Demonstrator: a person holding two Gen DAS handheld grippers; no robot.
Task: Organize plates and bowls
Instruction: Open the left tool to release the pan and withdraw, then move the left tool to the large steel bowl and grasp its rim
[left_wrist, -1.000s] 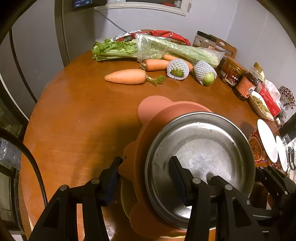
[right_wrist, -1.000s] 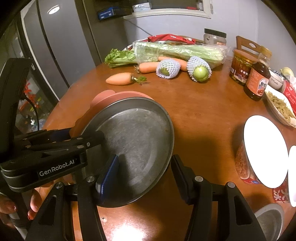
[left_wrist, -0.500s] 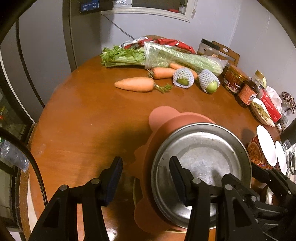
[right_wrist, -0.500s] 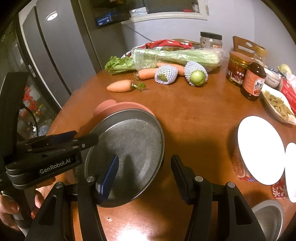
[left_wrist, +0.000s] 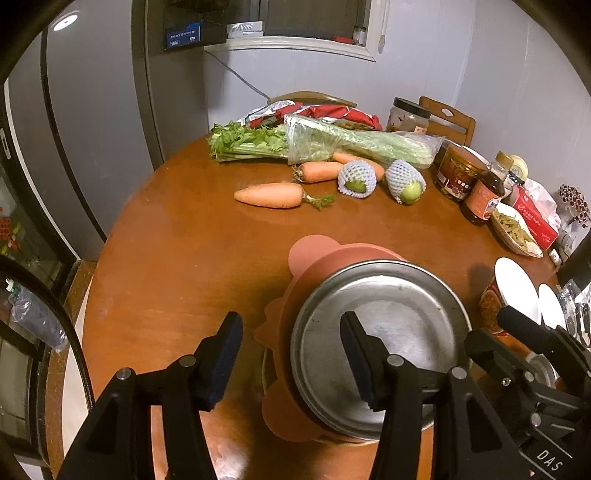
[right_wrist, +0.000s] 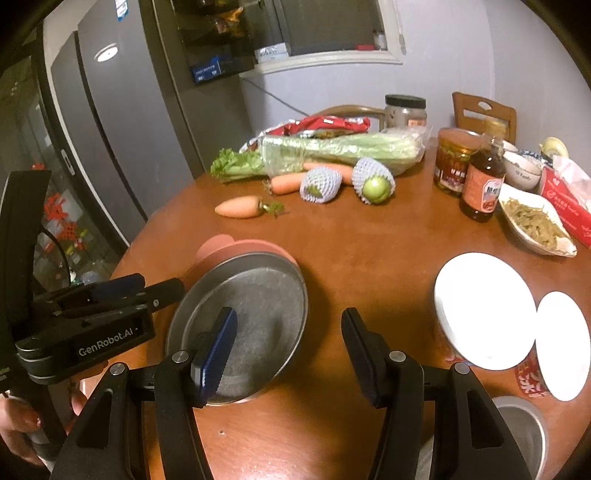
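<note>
Over the stacked steel plate (left_wrist: 380, 343), both grippers, left (left_wrist: 291, 358) and right (right_wrist: 290, 354), are hovering half-open, holding nothing; next plate needs a firm rim grip.

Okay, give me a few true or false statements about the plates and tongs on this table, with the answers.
1. The metal plate sits on top of the pink plate. True.
2. The left tongs clamp the metal plate. False: they stand open, holding nothing.
3. The right tongs are open and empty. True.
4. The two white plates lie stacked on the metal plate. False: they rest apart, to its right.
</note>
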